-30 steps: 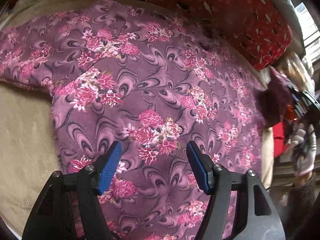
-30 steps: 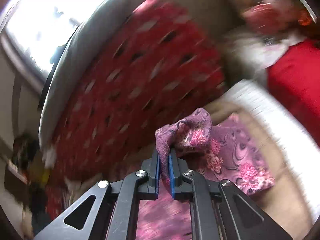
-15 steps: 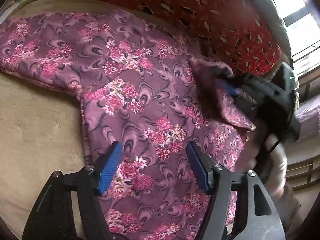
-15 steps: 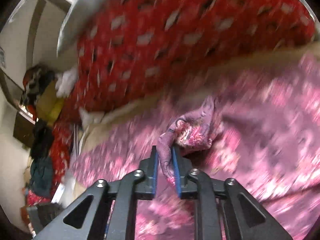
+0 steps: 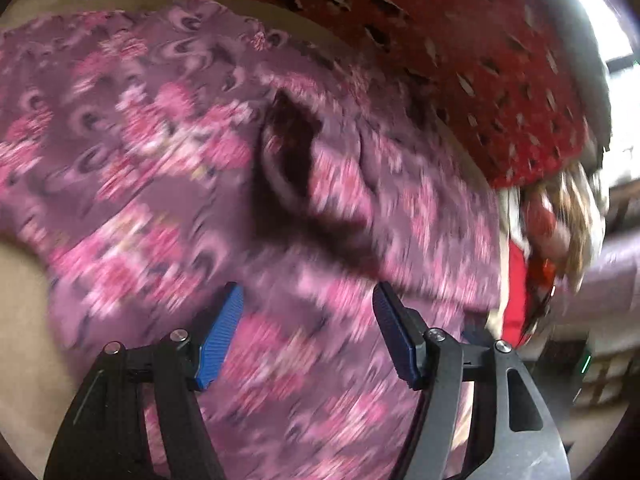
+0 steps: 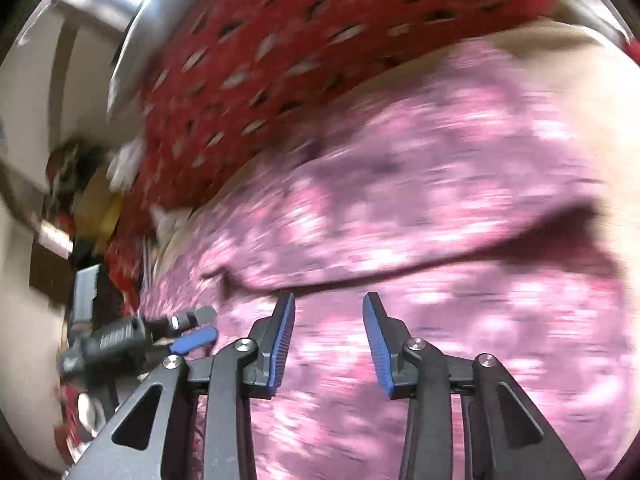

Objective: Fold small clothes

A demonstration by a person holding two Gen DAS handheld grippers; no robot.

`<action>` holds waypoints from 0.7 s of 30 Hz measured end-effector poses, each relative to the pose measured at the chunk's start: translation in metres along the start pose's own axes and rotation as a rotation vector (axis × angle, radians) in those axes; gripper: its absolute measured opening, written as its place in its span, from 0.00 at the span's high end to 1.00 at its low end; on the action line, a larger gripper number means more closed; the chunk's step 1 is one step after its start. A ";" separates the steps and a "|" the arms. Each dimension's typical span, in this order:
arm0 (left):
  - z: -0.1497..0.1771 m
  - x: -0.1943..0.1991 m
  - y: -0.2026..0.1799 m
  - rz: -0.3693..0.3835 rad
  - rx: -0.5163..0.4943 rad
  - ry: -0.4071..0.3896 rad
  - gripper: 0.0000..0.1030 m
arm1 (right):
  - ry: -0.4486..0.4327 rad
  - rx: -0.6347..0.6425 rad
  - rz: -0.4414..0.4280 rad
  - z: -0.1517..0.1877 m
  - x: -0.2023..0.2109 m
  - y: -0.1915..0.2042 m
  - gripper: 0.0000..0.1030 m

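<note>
Above floral garment [image 6: 420, 208]: right gripper [image 6: 328, 336] jaws just opened, empty.

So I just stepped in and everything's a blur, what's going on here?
A person is folding a purple floral-print cloth garment spread on a beige bed surface. The right tool has just been opening, with nothing between its blue pads, above a folded-over flap. The left tool hovers open over the cloth.
</note>
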State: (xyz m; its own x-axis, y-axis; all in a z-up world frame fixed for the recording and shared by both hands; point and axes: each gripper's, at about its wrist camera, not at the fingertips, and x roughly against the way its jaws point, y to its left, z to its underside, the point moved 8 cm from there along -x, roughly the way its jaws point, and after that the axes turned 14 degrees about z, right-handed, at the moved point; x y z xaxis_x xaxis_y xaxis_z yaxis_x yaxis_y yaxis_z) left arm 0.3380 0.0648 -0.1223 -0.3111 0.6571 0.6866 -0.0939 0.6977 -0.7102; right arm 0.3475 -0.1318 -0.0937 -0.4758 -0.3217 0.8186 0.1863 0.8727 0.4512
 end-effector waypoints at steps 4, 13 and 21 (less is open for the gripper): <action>-0.027 -0.016 -0.012 -0.040 0.055 -0.043 0.69 | -0.053 -0.127 0.021 -0.014 0.023 -0.062 0.61; -0.045 0.051 -0.013 -0.198 -0.084 -0.220 0.96 | -0.192 -0.301 0.069 -0.068 0.037 -0.138 0.55; -0.034 0.035 0.028 -0.144 0.044 -0.122 0.96 | -0.015 -0.175 0.047 -0.071 -0.029 -0.096 0.93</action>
State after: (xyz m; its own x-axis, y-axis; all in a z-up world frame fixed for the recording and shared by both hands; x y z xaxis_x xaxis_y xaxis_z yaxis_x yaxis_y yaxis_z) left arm 0.3565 0.1172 -0.1127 -0.4033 0.5101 0.7597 -0.1861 0.7672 -0.6139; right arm 0.4044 -0.2326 -0.1357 -0.4755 -0.2753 0.8355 0.3551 0.8089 0.4686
